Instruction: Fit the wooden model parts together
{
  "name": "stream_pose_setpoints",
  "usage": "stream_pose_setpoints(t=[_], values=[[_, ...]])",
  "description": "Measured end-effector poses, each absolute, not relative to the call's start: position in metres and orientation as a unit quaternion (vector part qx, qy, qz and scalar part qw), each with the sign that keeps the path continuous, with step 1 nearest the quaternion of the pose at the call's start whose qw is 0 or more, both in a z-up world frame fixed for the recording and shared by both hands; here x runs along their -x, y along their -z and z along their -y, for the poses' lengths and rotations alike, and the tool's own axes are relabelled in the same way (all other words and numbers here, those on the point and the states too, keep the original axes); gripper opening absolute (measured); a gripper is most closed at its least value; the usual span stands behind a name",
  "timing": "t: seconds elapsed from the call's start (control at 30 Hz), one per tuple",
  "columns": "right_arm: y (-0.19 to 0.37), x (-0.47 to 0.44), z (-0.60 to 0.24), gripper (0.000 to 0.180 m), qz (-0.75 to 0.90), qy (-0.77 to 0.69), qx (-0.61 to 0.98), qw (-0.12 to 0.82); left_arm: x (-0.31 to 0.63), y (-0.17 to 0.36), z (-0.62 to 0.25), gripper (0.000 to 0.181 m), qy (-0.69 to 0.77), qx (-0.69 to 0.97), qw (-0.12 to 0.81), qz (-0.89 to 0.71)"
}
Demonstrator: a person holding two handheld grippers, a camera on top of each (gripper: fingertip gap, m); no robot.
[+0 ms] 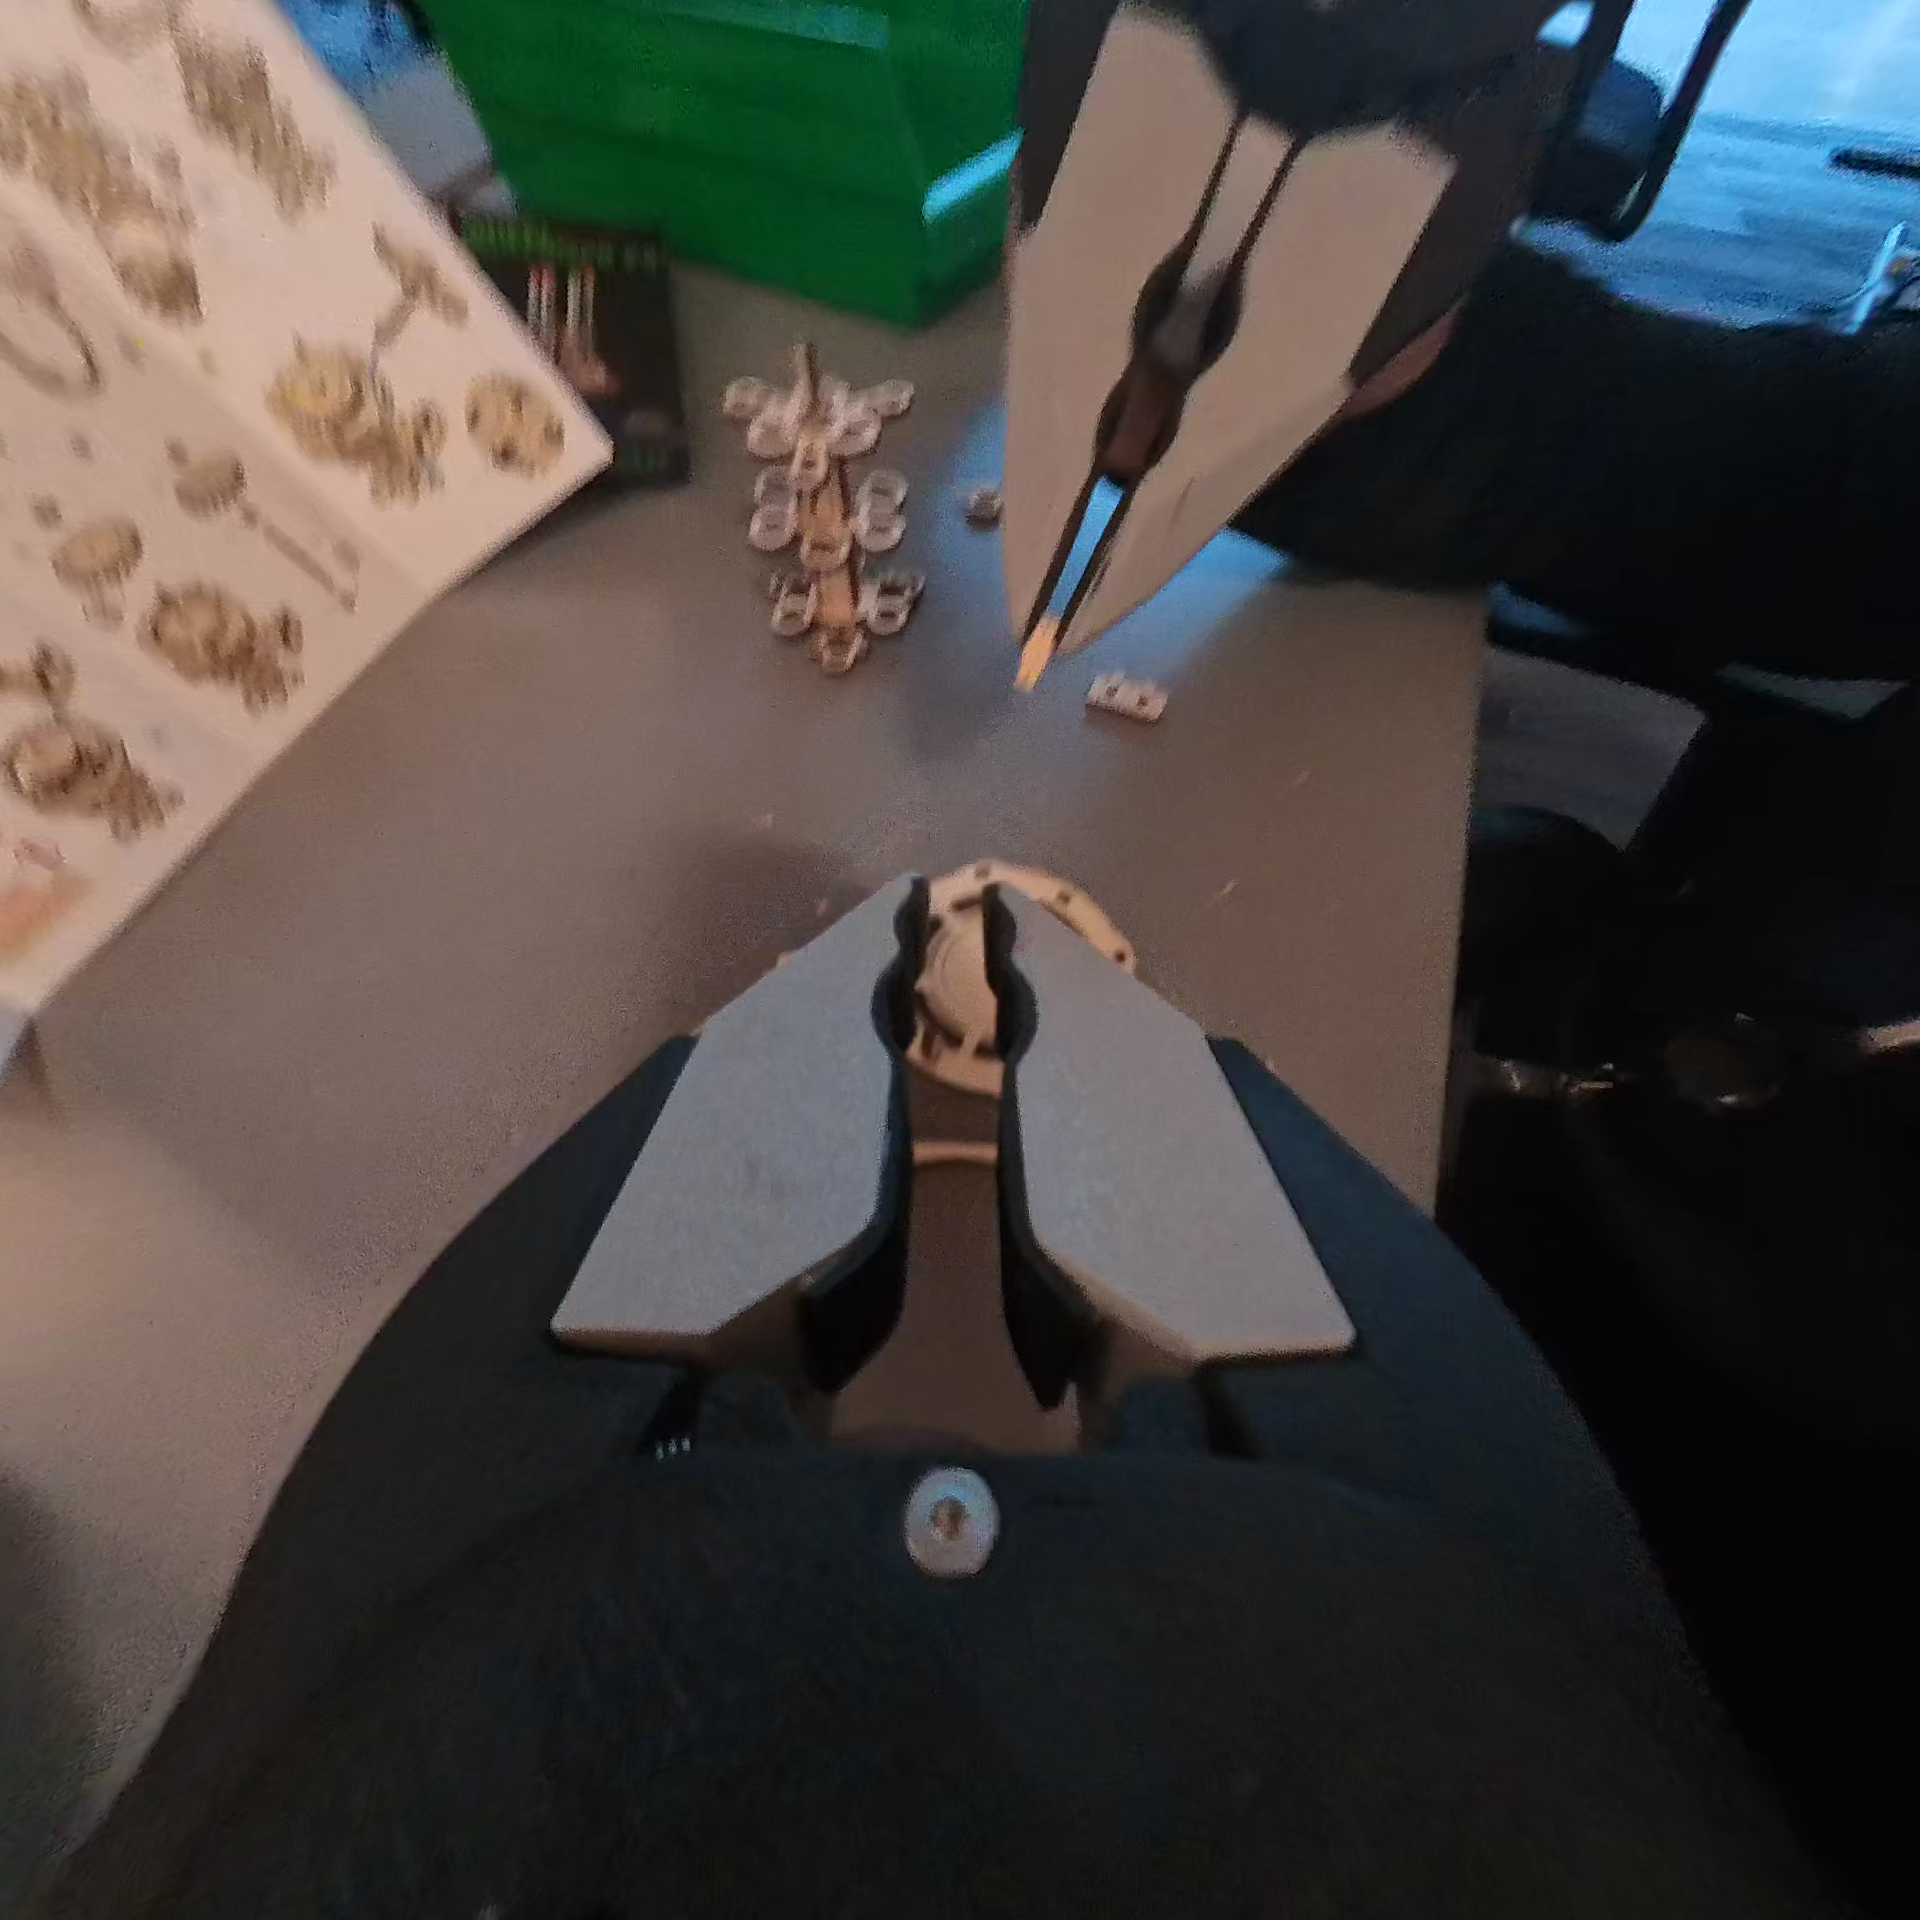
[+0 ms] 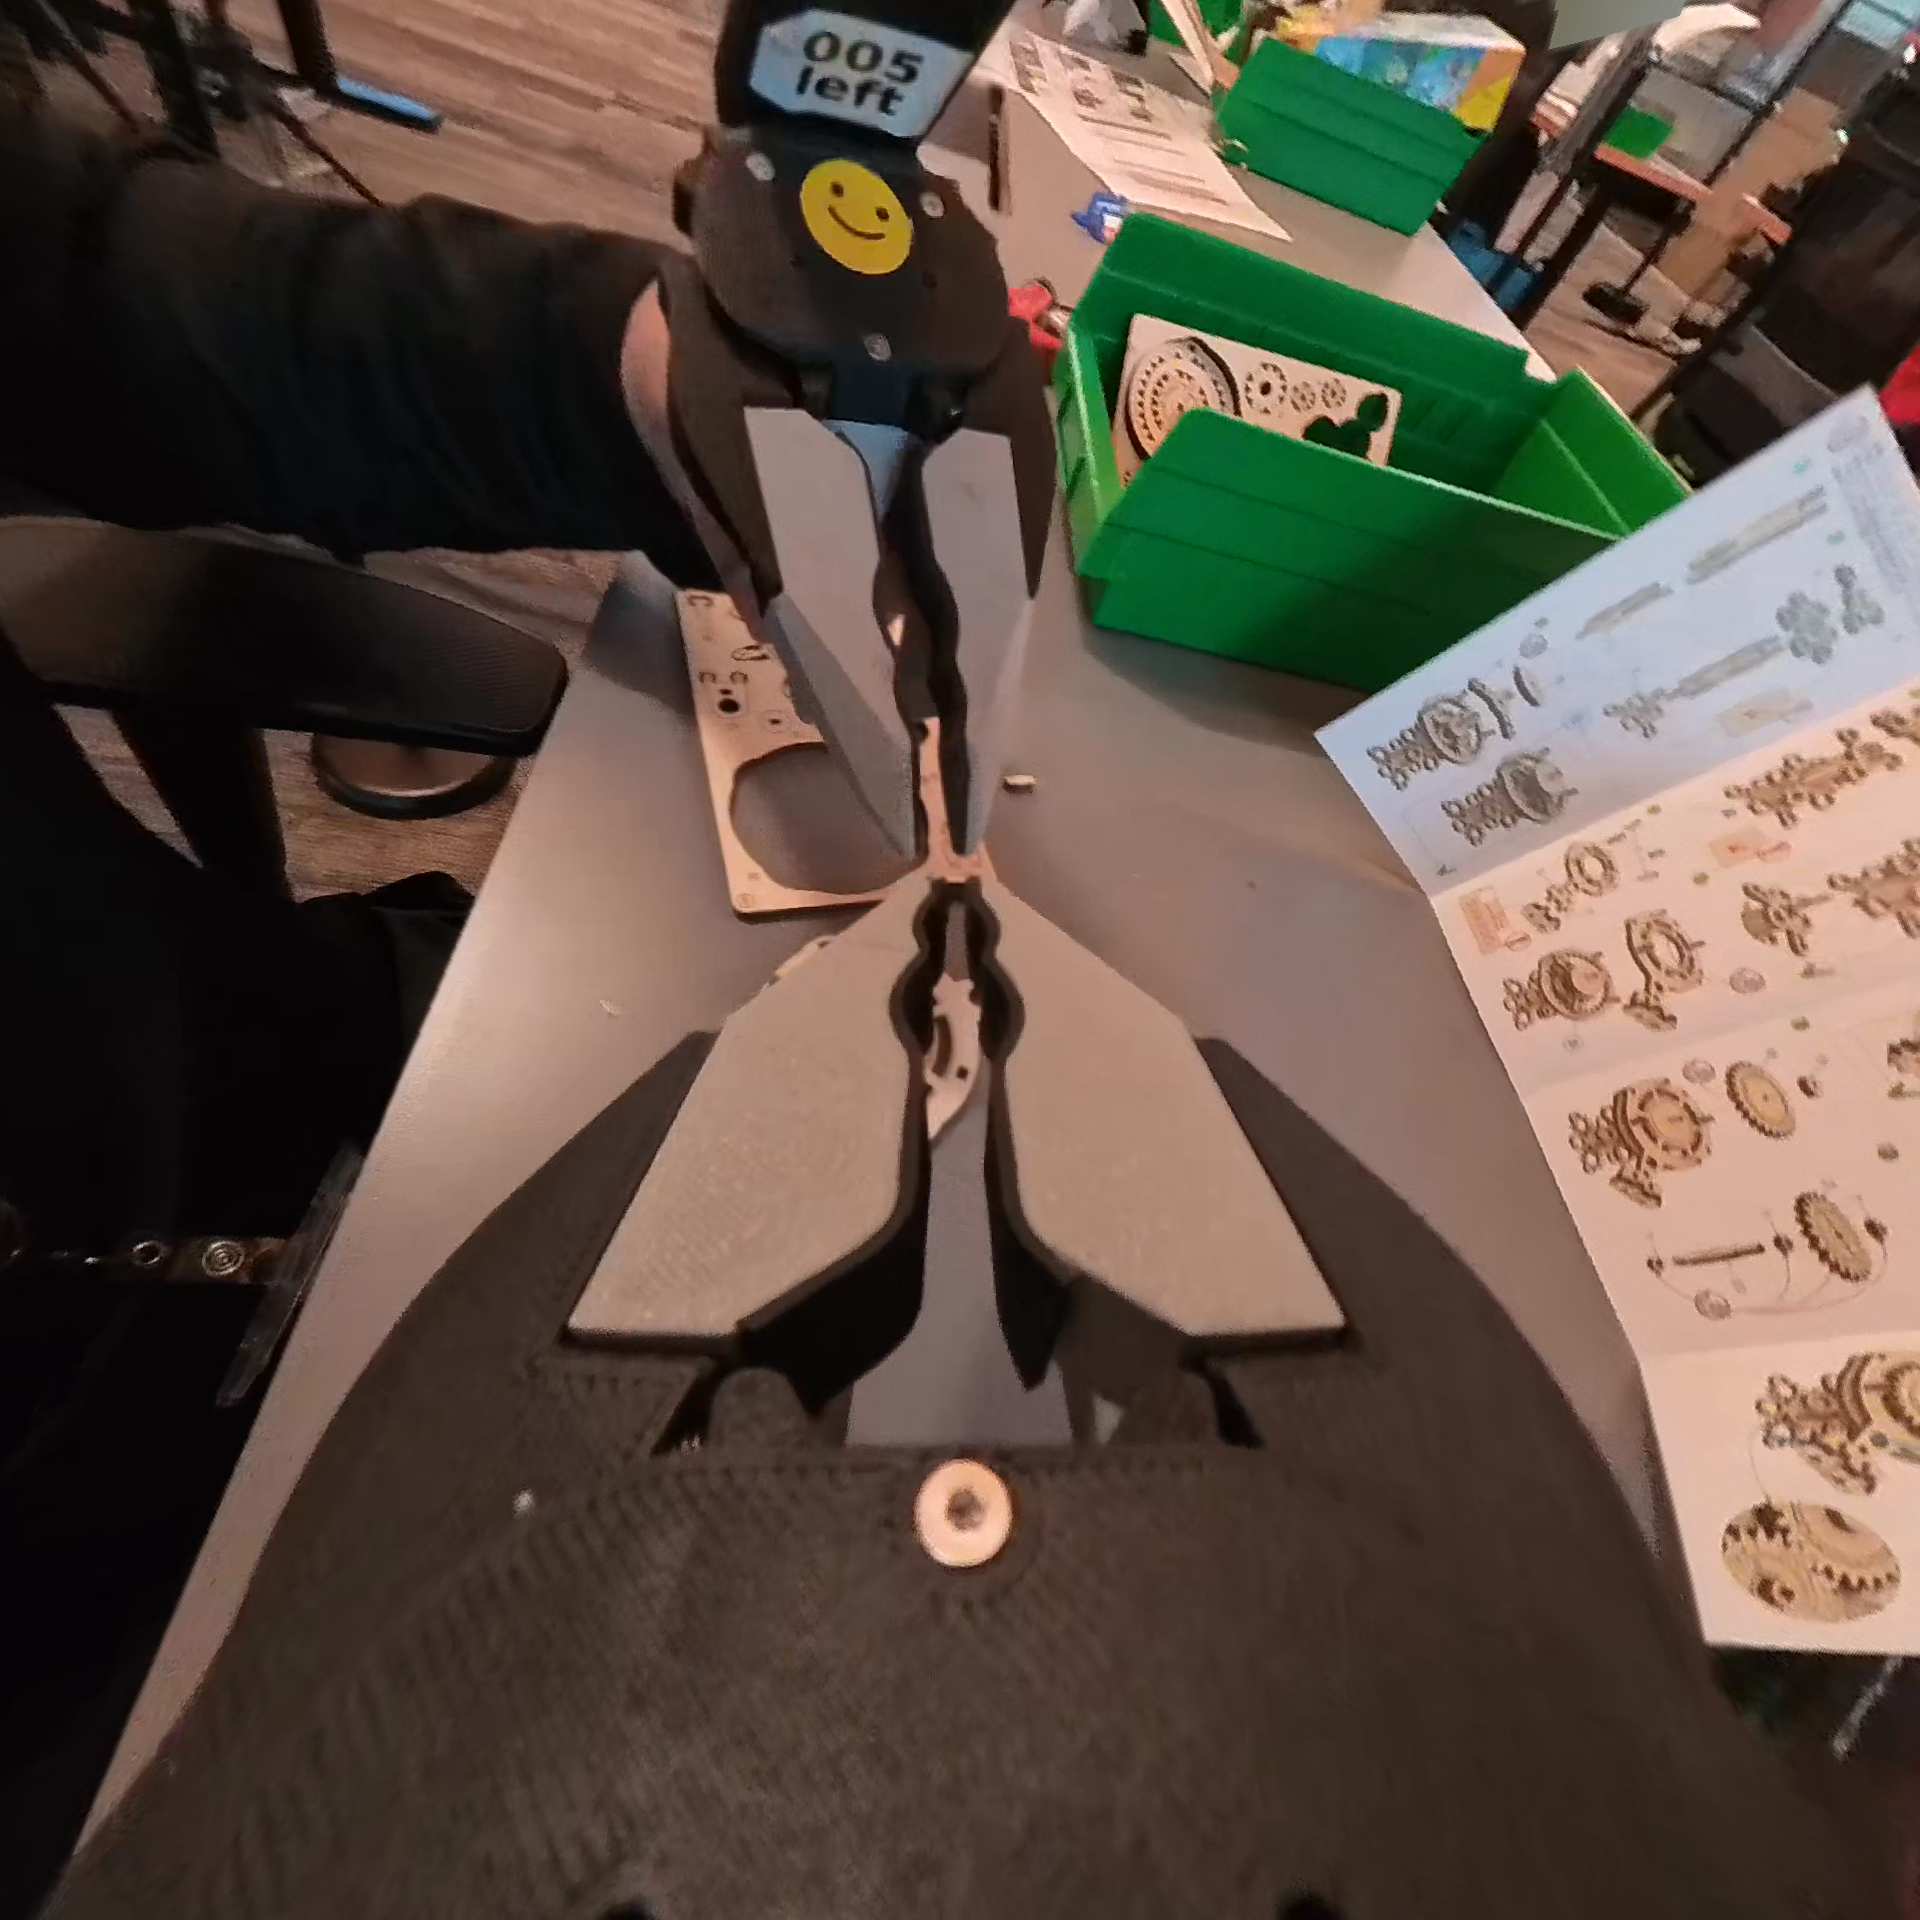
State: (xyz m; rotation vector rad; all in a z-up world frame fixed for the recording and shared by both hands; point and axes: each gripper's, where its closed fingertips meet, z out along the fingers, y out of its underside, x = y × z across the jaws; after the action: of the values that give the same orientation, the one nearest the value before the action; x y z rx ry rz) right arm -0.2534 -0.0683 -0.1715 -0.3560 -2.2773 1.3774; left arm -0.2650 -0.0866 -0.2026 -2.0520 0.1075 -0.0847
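1. In the left wrist view, the left tool (image 1: 951,896) is nearest the lens, its jaws narrow and clamped on a round wooden disc part (image 1: 961,977) with a raised hub. The disc sits between the fingers and pokes out past the tips, just above the grey bench (image 1: 582,748).

2. Ahead of it and higher, the right tool (image 1: 1042,652) points down toward the bench, jaws nearly together and pinching a thin wooden sliver (image 1: 1032,665) that sticks out below the tips. Its long axis runs along the fingers, steeply downward.

3. The coming move seems to turn on this: the sliver lies forward of the disc and slightly to its right, well apart from it in the left wrist view. In the right wrist view the two tools meet nearly tip to tip, so the real gap is hard to judge. I take it the sliver has to be lined up with a slot in the disc; which slot, I cannot tell.

4. A small loose wooden block (image 1: 1125,697) lies on the bench just beside the right tool's tip.

5. Farther off stands a partly built wooden assembly (image 1: 831,520), in three tiers of rings.

6. At the left lies an unfolded instruction sheet (image 1: 208,416), and a green bin (image 1: 748,135) sits at the back.
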Motion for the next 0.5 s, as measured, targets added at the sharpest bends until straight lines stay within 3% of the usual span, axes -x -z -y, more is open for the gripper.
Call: stream_pose_setpoints(t=[0.33, 0.5], values=[[0.176, 0.26, 0.062, 0.0, 0.829, -0.488, 0.15, 0.229, 0.313, 0.265, 0.086, 0.007, 0.027, 0.934, 0.355, 0.02], [0.177, 0.26, 0.061, 0.0, 0.83, -0.487, 0.153, 0.225, 0.308, 0.269, 0.074, 0.004, 0.026, 0.937, 0.349, -0.014]])
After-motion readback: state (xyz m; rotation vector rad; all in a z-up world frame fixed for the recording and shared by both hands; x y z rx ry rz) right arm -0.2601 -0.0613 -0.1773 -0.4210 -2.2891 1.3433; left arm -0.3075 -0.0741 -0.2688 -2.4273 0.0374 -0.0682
